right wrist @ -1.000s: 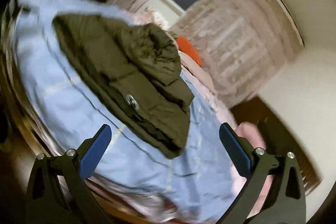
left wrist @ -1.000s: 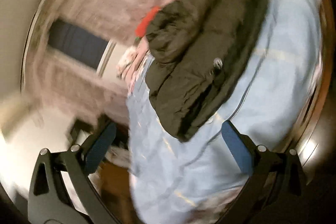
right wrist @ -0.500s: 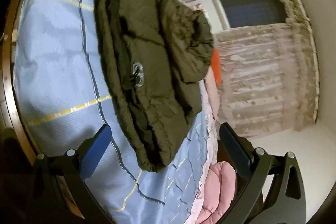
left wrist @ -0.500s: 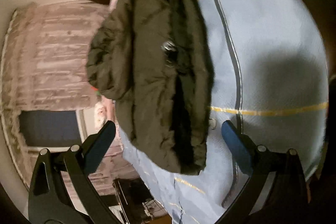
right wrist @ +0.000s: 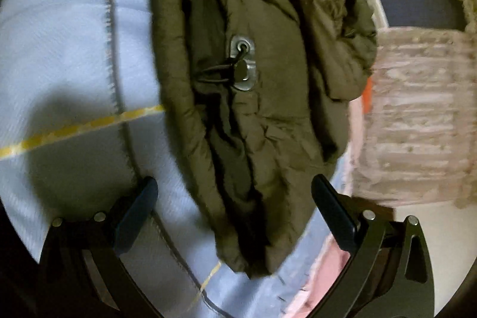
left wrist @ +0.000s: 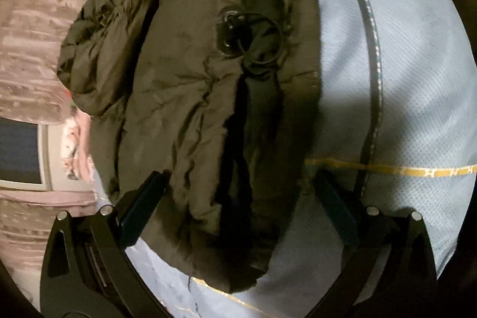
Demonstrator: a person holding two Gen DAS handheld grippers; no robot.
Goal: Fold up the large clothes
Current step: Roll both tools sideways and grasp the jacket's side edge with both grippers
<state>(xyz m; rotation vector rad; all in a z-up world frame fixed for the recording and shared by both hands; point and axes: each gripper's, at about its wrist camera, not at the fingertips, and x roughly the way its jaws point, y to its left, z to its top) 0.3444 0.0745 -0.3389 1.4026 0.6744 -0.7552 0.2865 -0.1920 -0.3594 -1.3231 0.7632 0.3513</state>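
Left wrist view is showing you the olive padded jacket lying in a folded heap on the bed, on top of a light blue bedspread crossed by dark and yellow lines. A drawcord toggle with a looped black cord is sitting on the jacket's upper face, and a dark opening is running down the garment below it. The jacket's lower edge is falling between the fingers of your left gripper, whose jaws are standing wide apart and holding nothing; whether either pad is touching the cloth is hard to tell.

In the right wrist view the same jacket is filling the middle, its metal cord plate facing the camera, and the bedspread is spreading out to the left of it. Your right gripper is also sitting with its jaws spread wide, the jacket's lower corner hanging between them and nothing clamped.

Beyond the bed, pale patterned curtains are framing a dark window, and pink bedding is showing at the bedspread's edge near the right finger.
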